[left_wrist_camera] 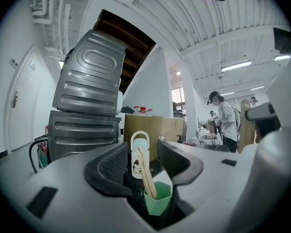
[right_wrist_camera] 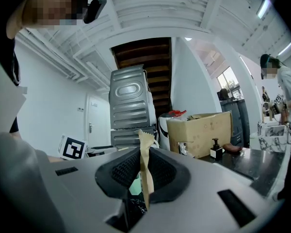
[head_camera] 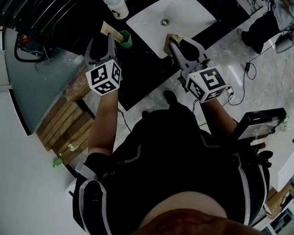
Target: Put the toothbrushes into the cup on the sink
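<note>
While both forearms stretch forward side by side, each gripper points level across the dark counter, its marker cube facing up. The left gripper has its jaws spread wide and holds nothing. Just past them the green cup stands with a paper-wrapped toothbrush leaning in it, clear of both pads. The right gripper has its jaws closed on a second toothbrush, also in tan paper and held upright, at the near rim of the white sink.

The cup sits near the counter's left edge, just beside the sink. A white bottle stands farther back, toward the far left corner. Beyond the counter are two stacked grey machines, a cardboard box and a white ribbed ceiling. A person stands off to the right.
</note>
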